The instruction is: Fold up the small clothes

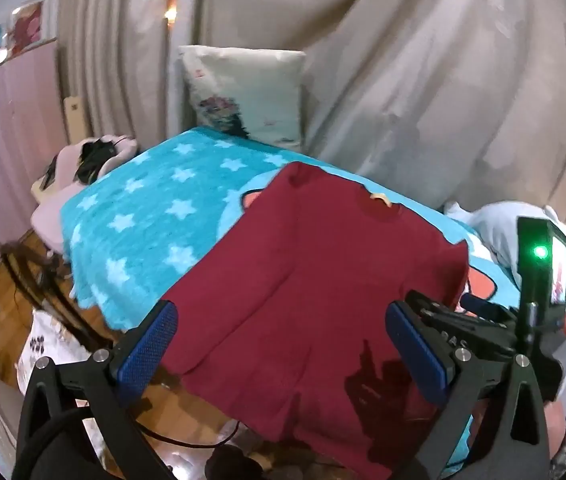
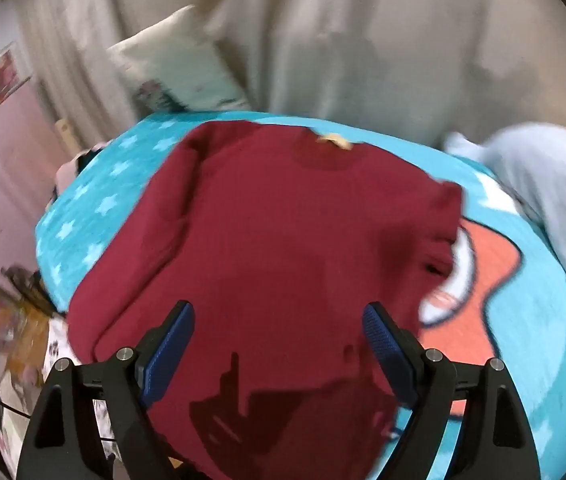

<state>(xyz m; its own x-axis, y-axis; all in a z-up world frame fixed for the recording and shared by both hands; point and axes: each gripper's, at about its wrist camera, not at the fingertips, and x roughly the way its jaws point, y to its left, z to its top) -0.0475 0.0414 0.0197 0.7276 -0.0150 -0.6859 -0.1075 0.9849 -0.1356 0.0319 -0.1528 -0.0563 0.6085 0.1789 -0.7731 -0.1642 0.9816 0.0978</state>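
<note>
Maroon sweater [image 1: 315, 280] lies spread over the turquoise star blanket [image 1: 143, 216], centre of the left wrist frame, neckline with tan label [image 1: 379, 199] toward the top, hem draping over the near edge at the bottom. Left sleeve looks folded in over the body; a long crease runs down centre-left.

Left gripper [image 1: 283, 344]: fingers spread wide, blue pads [image 1: 151, 344] either side of the sweater's lower part, nothing pinched. Can't tell if it touches the fabric. Its shadow falls on the hem, lower right of centre.

Right gripper [image 2: 279, 344]: fingers also spread wide, blue pads [image 2: 171, 348] framing the sweater [image 2: 283, 232] in the lower centre, holding nothing. Shadow sits on the cloth just below. This view is motion-blurred. The right gripper's body also shows at the right edge of the left wrist frame, green light on.

Around it:
- pale pillow [image 1: 247, 92] upright against the beige curtain [image 1: 403, 60], top centre
- light grey garment [image 2: 539, 192] on the blanket [image 2: 555, 320], upper right
- red star print [image 2: 483, 272] on the blanket, just right of the sweater
</note>
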